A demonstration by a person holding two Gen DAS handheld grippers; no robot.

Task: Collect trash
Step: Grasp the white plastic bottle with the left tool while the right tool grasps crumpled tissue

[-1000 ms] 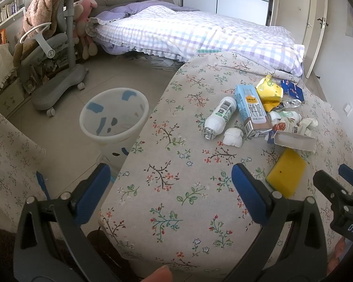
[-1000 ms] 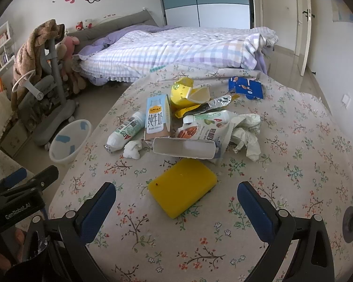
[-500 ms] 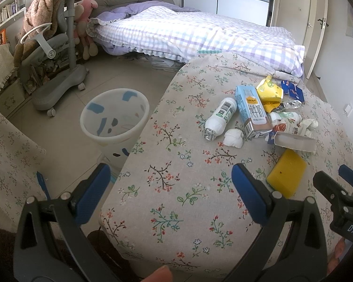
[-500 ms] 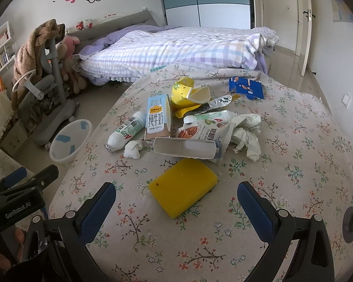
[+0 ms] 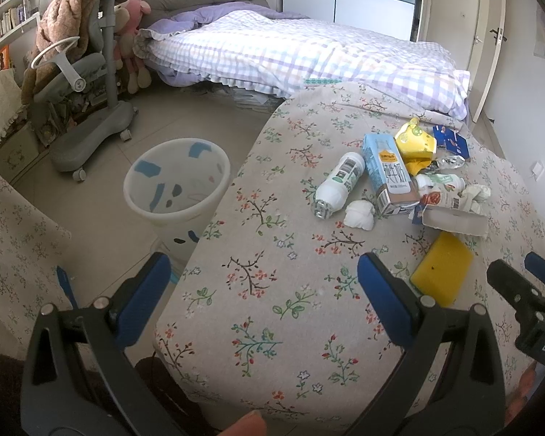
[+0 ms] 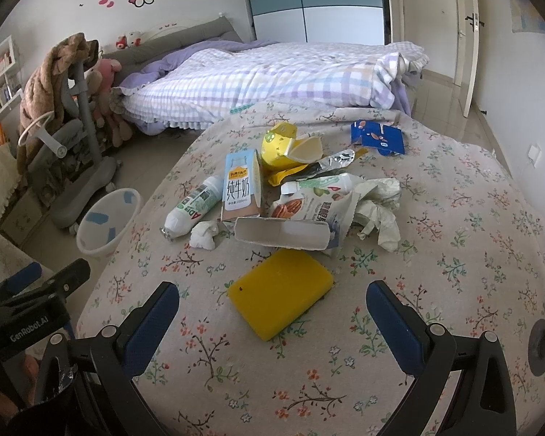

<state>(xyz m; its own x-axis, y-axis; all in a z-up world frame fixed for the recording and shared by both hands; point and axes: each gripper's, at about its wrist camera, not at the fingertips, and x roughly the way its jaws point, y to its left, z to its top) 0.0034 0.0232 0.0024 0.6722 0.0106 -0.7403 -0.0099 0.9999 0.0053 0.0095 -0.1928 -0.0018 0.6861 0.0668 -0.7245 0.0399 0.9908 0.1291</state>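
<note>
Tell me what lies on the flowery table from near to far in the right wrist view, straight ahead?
Yellow rectangular sponge → open grey cardboard box → light-blue milk carton → crumpled yellow paper cup.

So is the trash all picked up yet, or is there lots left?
Nothing looks done yet. The white plastic bin on the floor seems to hold no trash. Both tools, left and right, are open and hold nothing. All is left on the floral tablecloth: the flat yellow sponge, white plastic bottle, blue milk carton, crumpled white tissue and the wrappers behind.
</note>
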